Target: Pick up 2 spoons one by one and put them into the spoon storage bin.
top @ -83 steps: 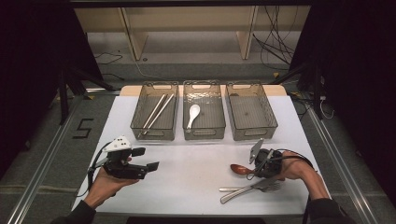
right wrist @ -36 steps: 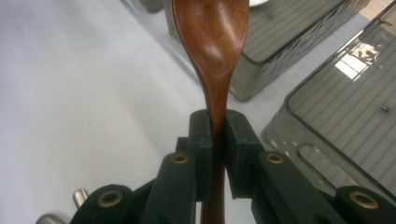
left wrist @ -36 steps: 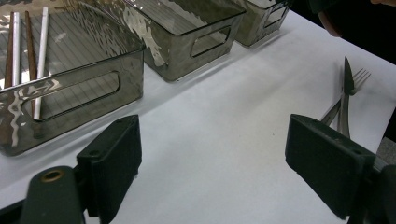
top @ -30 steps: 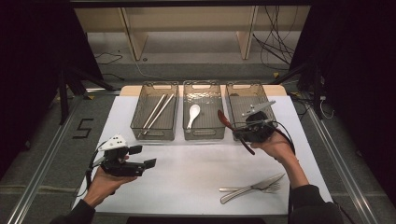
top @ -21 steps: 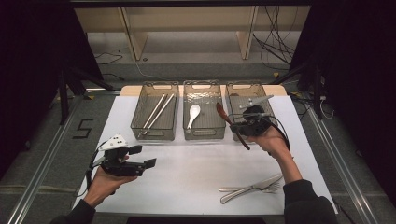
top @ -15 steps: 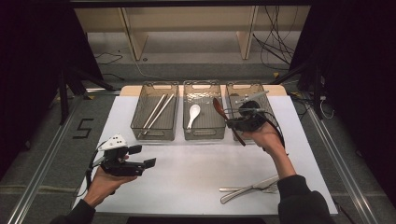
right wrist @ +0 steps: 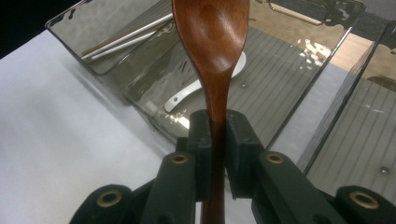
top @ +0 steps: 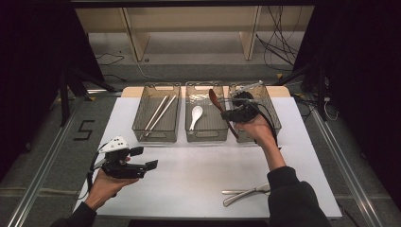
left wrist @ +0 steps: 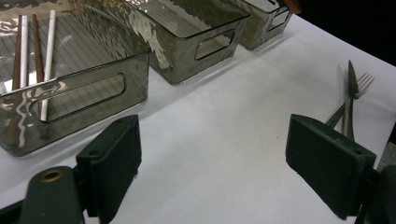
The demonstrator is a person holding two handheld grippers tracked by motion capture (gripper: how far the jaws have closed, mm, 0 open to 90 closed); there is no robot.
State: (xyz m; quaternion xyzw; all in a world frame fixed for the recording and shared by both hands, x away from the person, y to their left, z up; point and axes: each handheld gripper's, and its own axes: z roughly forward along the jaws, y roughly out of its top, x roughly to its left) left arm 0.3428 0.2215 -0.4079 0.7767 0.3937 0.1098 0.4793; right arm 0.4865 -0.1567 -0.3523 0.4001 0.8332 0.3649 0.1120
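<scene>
Right gripper view: wooden spoon (right wrist: 212, 42) clamped (handle) between jaws.

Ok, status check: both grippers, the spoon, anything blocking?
Right gripper shut on wooden spoon, above middle bin. Left gripper open, idle. White spoon already inside; nothing blocking.

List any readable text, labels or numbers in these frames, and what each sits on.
"5": dark digit marked on the grey floor left of the table.
Nothing legible on the three bins, the wooden spoon, the right gripper or the left gripper.
</scene>
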